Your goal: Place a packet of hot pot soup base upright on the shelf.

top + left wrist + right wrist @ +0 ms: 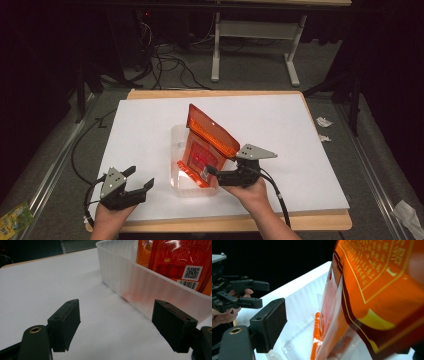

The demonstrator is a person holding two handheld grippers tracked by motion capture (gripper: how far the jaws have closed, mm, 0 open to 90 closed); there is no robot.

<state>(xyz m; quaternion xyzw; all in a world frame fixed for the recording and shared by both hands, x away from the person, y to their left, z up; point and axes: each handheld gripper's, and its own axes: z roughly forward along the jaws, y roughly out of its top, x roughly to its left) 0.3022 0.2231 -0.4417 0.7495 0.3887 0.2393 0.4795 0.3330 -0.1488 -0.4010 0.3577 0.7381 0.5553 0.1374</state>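
The left gripper (135, 185) rests at the near left of the white board (145, 125), jaws wide apart, nothing between them. The right gripper (212, 172) sits at the near side of the clear tub (176, 145). Its jaws are apart and do not squeeze the orange bag (210, 137). The bag stands in the tub, leaning, with its top bent over. The tub sits in the middle of the board.

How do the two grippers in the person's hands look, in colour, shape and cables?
Both are black, each with two blocky jaws. The left gripper and the right gripper each carry a grey three-cornered plate with small holes on top. A black cable trails from each. In the gripper views, a brass-coloured ring sits in each arm below the flat rectangular pads. No sleeves show.
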